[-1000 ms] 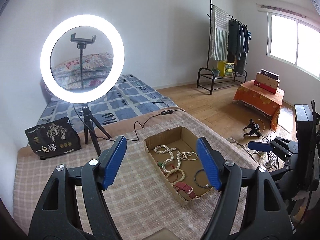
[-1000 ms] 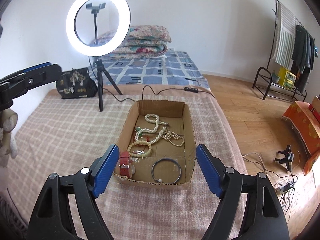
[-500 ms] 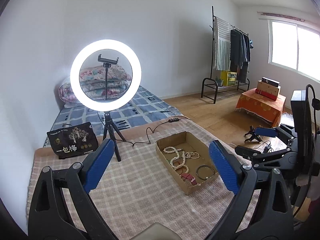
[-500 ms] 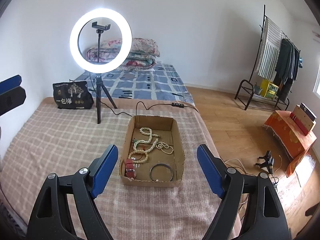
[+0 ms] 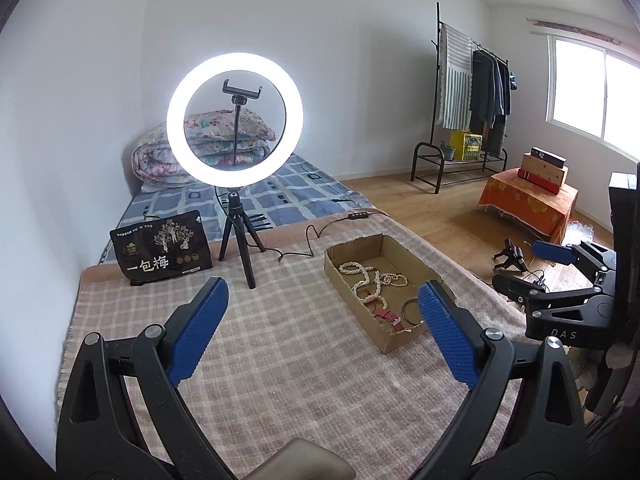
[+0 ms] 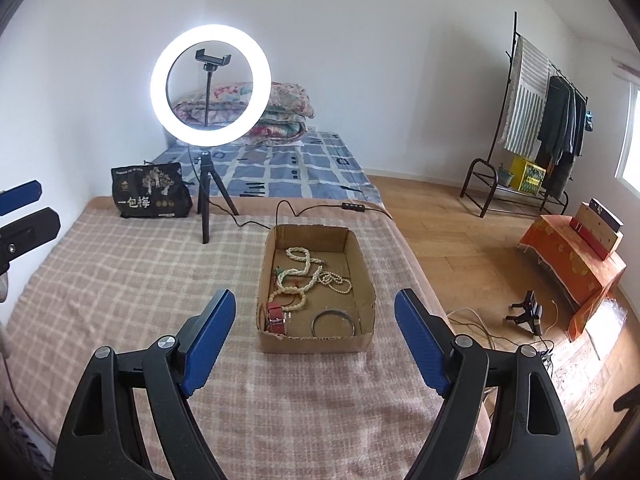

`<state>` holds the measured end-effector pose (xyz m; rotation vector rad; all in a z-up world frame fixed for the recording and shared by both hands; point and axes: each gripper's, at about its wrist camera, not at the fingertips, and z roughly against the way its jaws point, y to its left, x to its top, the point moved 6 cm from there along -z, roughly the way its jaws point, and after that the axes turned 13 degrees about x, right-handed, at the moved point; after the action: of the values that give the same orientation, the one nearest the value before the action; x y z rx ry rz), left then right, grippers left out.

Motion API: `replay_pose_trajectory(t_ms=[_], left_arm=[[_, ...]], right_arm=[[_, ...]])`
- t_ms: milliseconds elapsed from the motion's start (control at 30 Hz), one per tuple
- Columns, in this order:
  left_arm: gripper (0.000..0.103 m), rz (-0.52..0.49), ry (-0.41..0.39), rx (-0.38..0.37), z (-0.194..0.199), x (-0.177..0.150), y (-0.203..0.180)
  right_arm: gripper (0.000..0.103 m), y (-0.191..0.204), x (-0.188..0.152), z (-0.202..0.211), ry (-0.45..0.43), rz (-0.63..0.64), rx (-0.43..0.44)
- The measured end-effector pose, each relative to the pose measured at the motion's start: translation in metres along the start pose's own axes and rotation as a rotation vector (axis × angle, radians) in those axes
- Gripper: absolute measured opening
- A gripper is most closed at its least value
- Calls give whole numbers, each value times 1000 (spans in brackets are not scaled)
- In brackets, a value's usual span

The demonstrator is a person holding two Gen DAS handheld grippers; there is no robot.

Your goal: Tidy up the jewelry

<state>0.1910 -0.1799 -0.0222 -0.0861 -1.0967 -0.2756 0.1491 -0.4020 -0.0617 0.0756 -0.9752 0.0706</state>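
A shallow cardboard box (image 6: 362,280) lies on the checked blanket. It holds white bead necklaces (image 6: 310,274), a red watch strap (image 6: 275,317) and a dark metal bangle (image 6: 333,322). The box also shows in the left wrist view (image 5: 348,280). My right gripper (image 6: 314,340) is open and empty, above the blanket in front of the box. My left gripper (image 5: 324,330) is open and empty, left of the box and well back from it. The right gripper shows at the right edge of the left wrist view (image 5: 532,266).
A lit ring light (image 6: 210,86) on a small tripod stands behind the box, its cable (image 6: 320,210) running past the box's far end. A black printed bag (image 6: 148,192) sits at the back left. The blanket's right edge (image 6: 436,300) drops to wooden floor.
Both grippers have pulled back and up from the box, so it looks smaller and farther. Both stay open and empty. The jewelry has not moved.
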Motion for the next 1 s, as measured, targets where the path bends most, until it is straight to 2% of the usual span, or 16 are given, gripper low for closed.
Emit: replay_pose_trajectory(t_ms=[333, 400, 433, 1000], left_arm=[[98, -4, 30, 15, -3, -12, 1], [99, -8, 28, 18, -3, -12, 0], [103, -15, 29, 21, -3, -12, -1], [103, -59, 35, 34, -1, -21, -9]], right_arm=[[82, -14, -12, -7, 7, -77, -8], [82, -15, -13, -8, 6, -78, -25], [82, -15, -14, -8, 6, -79, -31], [82, -15, -16, -10, 21, -94, -28]])
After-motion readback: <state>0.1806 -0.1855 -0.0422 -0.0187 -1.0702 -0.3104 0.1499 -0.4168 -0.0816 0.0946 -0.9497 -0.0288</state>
